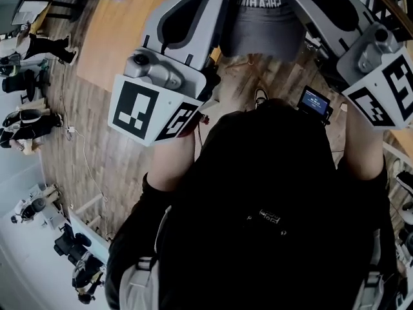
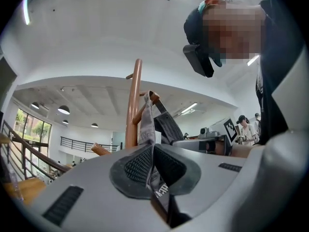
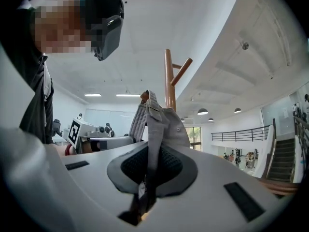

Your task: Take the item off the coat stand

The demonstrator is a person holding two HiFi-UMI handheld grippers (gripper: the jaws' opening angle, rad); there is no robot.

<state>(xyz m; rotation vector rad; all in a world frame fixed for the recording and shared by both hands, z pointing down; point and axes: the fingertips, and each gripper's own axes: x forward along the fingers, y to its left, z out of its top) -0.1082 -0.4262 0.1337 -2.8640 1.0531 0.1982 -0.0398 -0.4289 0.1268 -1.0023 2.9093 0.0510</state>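
Wooden, the stand [image 2: 133,105] rises just beyond both sets of jaws, its pole upright and short pegs angling off it. The grey cloth item [image 1: 261,24] hangs between your two tools. From each pinch it runs up to a peg [image 2: 153,96] above and ahead, where its top fold looks hooked over the tip, so it is not yet off.

Your left hand-held gripper [image 2: 152,166] is pressed together on a bunched edge of the cloth, with a dark printed strap trailing down between the pads. Your right hand-held gripper [image 3: 150,166] is likewise clamped on a folded grey band, just below a panel with a small stud.

Expect the item to be light and limp. It will not hold its shape, and it will sag and swing from whichever two points you grip. The weave looks matte rather than slick, so the ribbed pads should keep hold of it, though a thin single layer could creep out. Doubled seams and the band give you the surest bite, which is about where you have it. The likeliest snag is the fold catching on the peg's tip, so it probably needs lifting clear above the tip before you draw it toward yourself.
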